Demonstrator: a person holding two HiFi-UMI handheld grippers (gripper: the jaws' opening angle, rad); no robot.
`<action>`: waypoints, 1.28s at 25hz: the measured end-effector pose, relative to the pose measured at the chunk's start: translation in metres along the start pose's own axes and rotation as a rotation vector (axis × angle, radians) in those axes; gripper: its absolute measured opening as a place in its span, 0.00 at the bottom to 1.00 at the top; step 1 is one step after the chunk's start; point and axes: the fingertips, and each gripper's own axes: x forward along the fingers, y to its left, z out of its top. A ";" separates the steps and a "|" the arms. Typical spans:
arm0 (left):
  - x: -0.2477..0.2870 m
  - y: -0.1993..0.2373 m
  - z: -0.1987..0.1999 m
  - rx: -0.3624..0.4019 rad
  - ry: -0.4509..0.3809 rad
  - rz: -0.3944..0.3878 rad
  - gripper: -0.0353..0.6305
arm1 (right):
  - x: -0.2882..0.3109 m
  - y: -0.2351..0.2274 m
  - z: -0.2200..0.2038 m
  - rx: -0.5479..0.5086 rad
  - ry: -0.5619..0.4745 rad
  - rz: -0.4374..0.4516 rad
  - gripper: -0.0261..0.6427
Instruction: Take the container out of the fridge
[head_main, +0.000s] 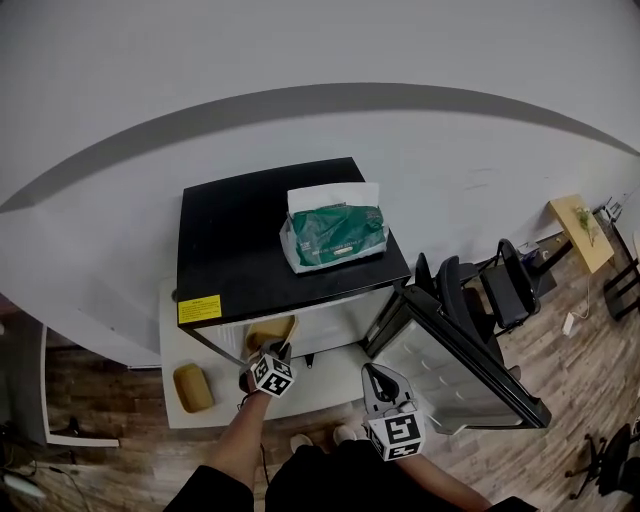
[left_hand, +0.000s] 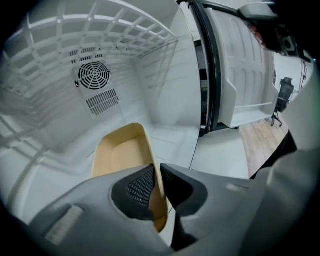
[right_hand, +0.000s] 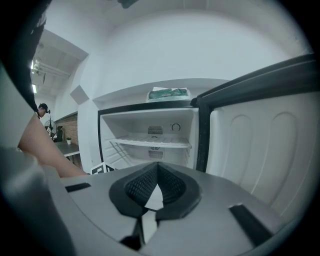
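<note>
A shallow tan container (left_hand: 120, 155) sits tilted inside the open white fridge (left_hand: 165, 100). My left gripper (left_hand: 157, 175) is shut on the container's near right rim, one pad inside the wall and one outside. In the head view the container (head_main: 268, 333) shows at the fridge's mouth, just beyond the left gripper (head_main: 283, 350). The right gripper (head_main: 372, 372) hangs in front of the fridge, beside the open door (head_main: 460, 365). Its jaws (right_hand: 157, 175) are shut with nothing between them, and it points at the fridge's shelves (right_hand: 150, 142).
A green tissue pack (head_main: 335, 232) lies on the fridge's black top (head_main: 240, 230). A second tan container (head_main: 193, 387) rests on the white platform at the lower left. A wire shelf (left_hand: 100, 30) spans the fridge above the held container. Office chairs (head_main: 500, 285) stand behind the door.
</note>
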 end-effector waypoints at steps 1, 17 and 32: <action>-0.004 -0.003 0.000 0.012 -0.003 0.004 0.12 | 0.000 0.000 0.000 0.003 -0.002 0.001 0.04; -0.117 -0.046 0.049 -0.101 -0.185 0.042 0.11 | -0.005 -0.001 0.004 0.047 -0.011 0.015 0.04; -0.240 -0.056 0.080 -0.450 -0.410 0.060 0.11 | 0.012 0.016 0.007 0.016 -0.006 0.080 0.04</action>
